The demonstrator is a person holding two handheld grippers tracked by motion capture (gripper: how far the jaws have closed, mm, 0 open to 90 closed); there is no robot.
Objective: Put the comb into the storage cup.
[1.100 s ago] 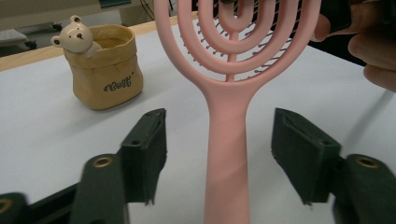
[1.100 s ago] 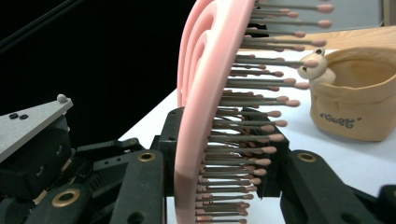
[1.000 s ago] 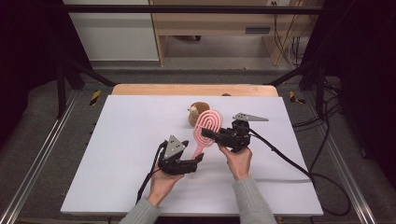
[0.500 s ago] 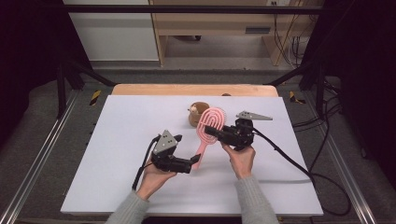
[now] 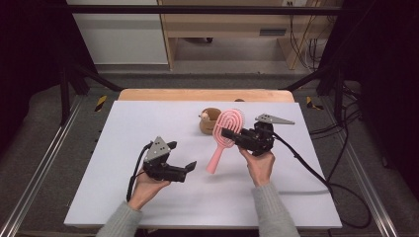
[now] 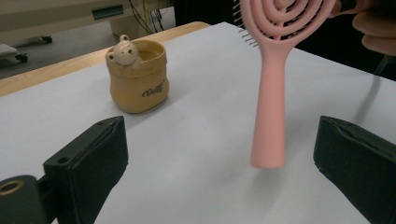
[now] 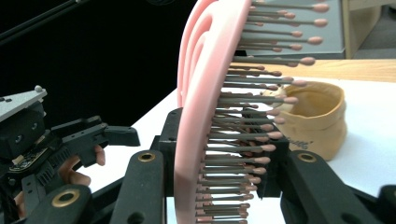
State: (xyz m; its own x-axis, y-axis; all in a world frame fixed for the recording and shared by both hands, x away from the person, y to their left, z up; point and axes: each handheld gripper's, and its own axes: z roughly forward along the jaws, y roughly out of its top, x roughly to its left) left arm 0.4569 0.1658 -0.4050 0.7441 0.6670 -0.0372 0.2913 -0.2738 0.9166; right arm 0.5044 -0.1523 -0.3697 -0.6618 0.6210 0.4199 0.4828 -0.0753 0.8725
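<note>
A pink hairbrush [image 5: 221, 143] hangs tilted over the white table, head up and handle end low. My right gripper [image 5: 227, 132] is shut on its round head. In the right gripper view, the bristled head [image 7: 205, 93] stands edge-on between the pads [image 7: 170, 135]. My left gripper [image 5: 190, 166] lies to the left of the handle end, apart from it. Its jaws have just been opening and stand wide with nothing between them. In the left gripper view, the handle [image 6: 268, 116] hangs ahead of the open gripper [image 6: 219, 140]. A small tan cup [image 5: 209, 121] with a bear figure stands behind the brush.
The white table top [image 5: 148, 128] has a wooden strip [image 5: 197, 95] along its far edge. Black cables [image 5: 306, 165] trail from the right gripper off the table's right side. In the left gripper view, the cup [image 6: 137, 79] sits ahead to the left.
My left gripper has drawn back to the left, away from the brush's handle end, and its jaws stand wider. The right gripper and the brush have hardly moved.
</note>
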